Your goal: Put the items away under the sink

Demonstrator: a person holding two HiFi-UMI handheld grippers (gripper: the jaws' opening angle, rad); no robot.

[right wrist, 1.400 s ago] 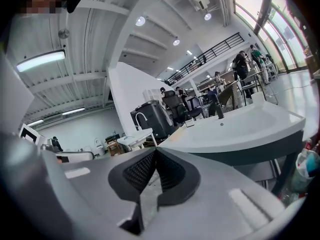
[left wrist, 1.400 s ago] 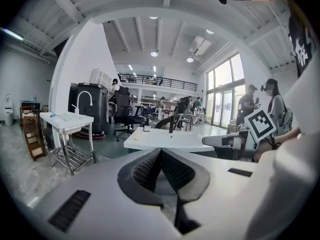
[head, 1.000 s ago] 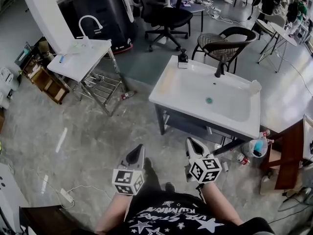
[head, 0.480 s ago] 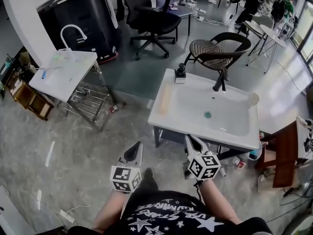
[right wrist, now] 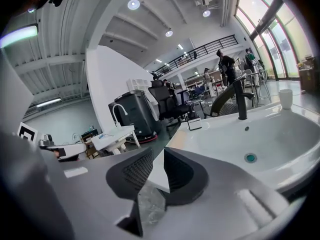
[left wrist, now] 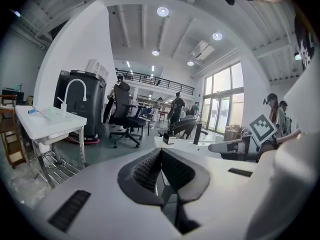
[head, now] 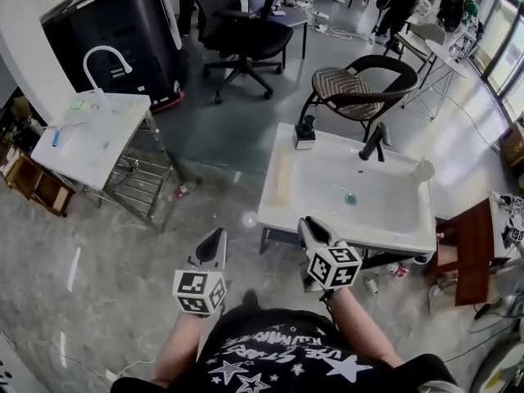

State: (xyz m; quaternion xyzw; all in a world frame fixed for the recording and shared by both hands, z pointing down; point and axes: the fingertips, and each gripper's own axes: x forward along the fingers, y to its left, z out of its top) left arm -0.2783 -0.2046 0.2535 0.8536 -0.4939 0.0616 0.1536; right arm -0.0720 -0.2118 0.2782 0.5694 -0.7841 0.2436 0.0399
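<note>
The white sink [head: 286, 207] on a dark frame stands just ahead, with a black faucet [head: 372, 142], a soap dispenser [head: 304, 131] and a white cup [head: 423, 169] on it. Small bottles [head: 372, 283] lie on the floor by its right end. My right gripper [head: 309, 223] hovers at the sink's front edge; its jaws have just been opening and show a narrow gap [right wrist: 159, 154] with nothing in it. My left gripper [head: 214, 237] is over the floor left of the sink, its tips [left wrist: 161, 151] touching, empty.
A smaller white sink table [head: 90, 146] with a wire shelf stands at the left, with a bottle [head: 185, 189] on the floor beside it. A wicker chair [head: 360, 84] and an office chair [head: 237, 31] stand behind the sink. A wooden stand [head: 471, 252] is at the right.
Both grippers have moved forward toward the sink, which now lies closer. The right gripper has reached the sink's front edge.
</note>
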